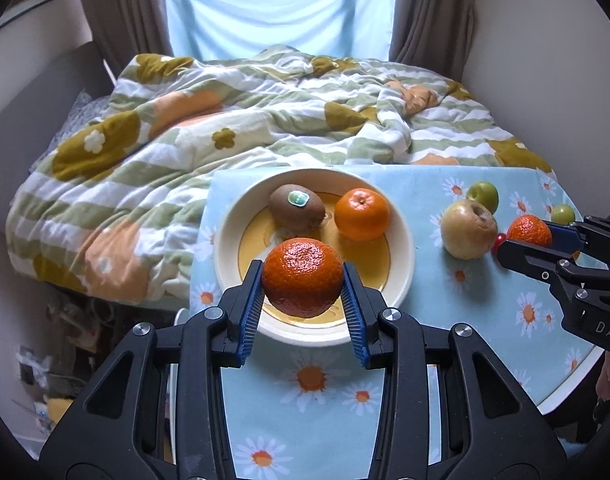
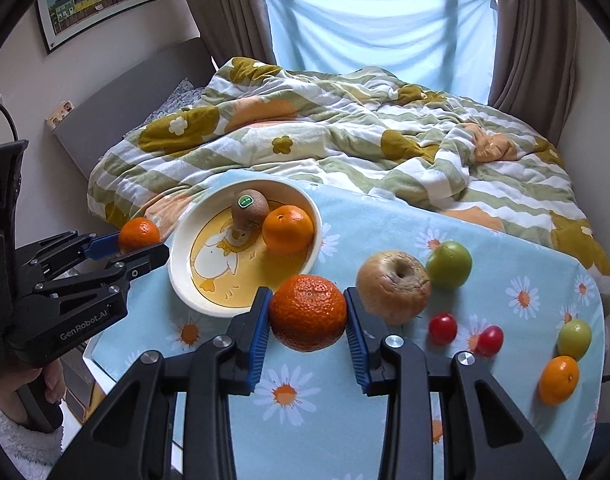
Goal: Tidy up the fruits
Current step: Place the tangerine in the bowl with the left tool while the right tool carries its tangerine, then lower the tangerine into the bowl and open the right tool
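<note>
Two tangerines gripped; wrinkled apple point(image 2: 393, 286) beside right.

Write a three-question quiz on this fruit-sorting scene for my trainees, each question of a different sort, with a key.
1. True or false: the bowl already holds a kiwi and a mandarin.
2. What does the left gripper hold? A) an apple B) a mandarin C) a tomato
3. Fill in: the red cherry tomatoes lying on the tablecloth number ____.

Key: 1 true; 2 B; 3 two.
</note>
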`<state>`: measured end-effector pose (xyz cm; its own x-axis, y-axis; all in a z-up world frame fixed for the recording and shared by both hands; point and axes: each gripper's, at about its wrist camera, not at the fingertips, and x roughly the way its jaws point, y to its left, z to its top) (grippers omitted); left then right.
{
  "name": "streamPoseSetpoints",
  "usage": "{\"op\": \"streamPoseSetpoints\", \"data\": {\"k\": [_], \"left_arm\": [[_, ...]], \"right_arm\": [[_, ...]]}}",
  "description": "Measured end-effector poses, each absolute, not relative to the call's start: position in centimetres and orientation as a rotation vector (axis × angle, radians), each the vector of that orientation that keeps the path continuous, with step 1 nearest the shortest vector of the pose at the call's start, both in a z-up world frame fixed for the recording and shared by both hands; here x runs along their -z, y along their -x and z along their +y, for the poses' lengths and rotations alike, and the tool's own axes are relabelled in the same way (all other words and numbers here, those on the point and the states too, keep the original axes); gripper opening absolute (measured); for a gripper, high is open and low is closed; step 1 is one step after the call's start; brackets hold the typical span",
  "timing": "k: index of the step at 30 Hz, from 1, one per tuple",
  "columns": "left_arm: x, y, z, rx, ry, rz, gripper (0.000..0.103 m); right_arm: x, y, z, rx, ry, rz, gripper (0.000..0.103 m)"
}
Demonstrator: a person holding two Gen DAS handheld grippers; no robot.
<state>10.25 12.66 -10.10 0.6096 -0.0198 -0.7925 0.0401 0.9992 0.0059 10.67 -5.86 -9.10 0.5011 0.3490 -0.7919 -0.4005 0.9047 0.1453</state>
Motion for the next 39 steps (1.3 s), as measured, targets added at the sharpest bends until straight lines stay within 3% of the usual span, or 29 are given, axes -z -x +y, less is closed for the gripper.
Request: {"op": "streamPoseSetpoints", "data": {"k": [12,25,26,27,28,29,39], "left_arm": [[13.7,-16.7,16.9,0.132,-0.066,0.959,0.044],[16.6,-20.8,16.7,0.168,-0.131,0.983,0.045],[16.5,-20.9,16.7,0.166,-0.133,0.982,0.052],[16.5,-20.9,16.7,0.165,-0.138,0.983,0.08],[16.4,-20.9,16.6,0.168,-0.139,0.985,0.097],[16.2,-20.8,16.8,0.173,-0.134,0.974,0.103],[15.1,-18.2,17.3,0.124,-0.109,0.986,0.103]], "right_arm": [[10.8,-13.2,-1.6,-0.356,0.024,0.988,0.033],[12.9,-15.7,-1.6,-0.305,0.0,1.038,0.033],[12.9,-15.9,-1.8,-0.303,-0.004,1.039,0.033],[12.9,-16.0,-1.9,-0.302,-0.007,1.038,0.033],[12.9,-16.0,-2.0,-0.299,-0.005,1.037,0.033],[12.8,-16.1,-2.1,-0.298,-0.003,1.037,0.033],[12.1,-16.2,-2.6,-0.334,0.029,1.033,0.033]]}}
